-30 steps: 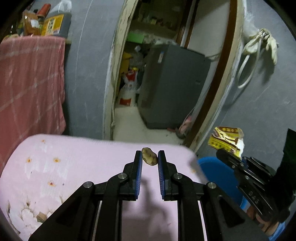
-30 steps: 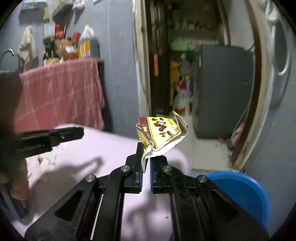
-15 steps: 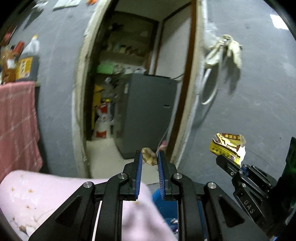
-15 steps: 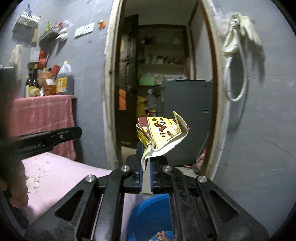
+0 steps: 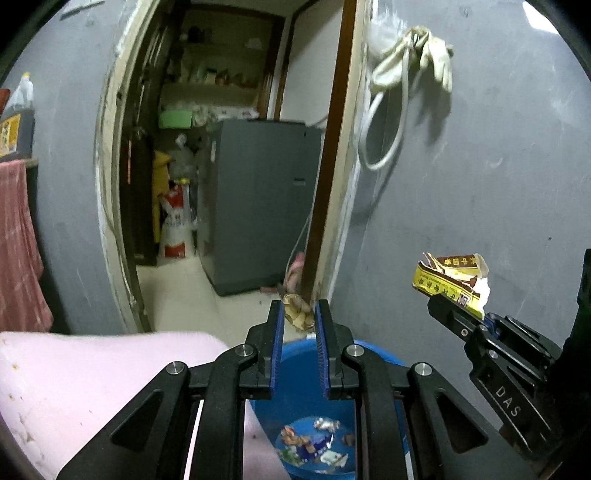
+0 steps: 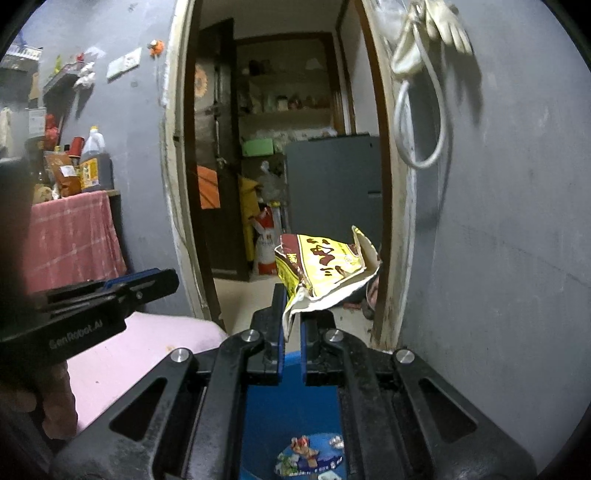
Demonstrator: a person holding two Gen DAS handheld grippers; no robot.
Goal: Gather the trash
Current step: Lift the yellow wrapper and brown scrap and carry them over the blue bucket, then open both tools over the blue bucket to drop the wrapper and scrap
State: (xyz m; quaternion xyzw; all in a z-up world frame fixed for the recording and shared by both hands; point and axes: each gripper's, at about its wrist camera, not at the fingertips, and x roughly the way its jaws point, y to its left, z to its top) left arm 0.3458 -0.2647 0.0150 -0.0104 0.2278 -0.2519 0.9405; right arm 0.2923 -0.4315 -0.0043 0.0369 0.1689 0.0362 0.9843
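Both grippers have moved from the desk (image 5: 92,369) to above the blue bin (image 5: 376,360): left gripper (image 5: 299,317) grasping a crumpled scrap (image 5: 297,314), right gripper (image 6: 291,317) grasping a yellow wrapper (image 6: 325,269); release follows at 6 o'clock

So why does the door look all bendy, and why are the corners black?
Both wrist views use a fisheye lens: it bows the doorframe in the left view and leaves a dark round border in each. In the right view the hanging gloves look smeared by motion blur, and they cast a soft shadow on the grey wall.
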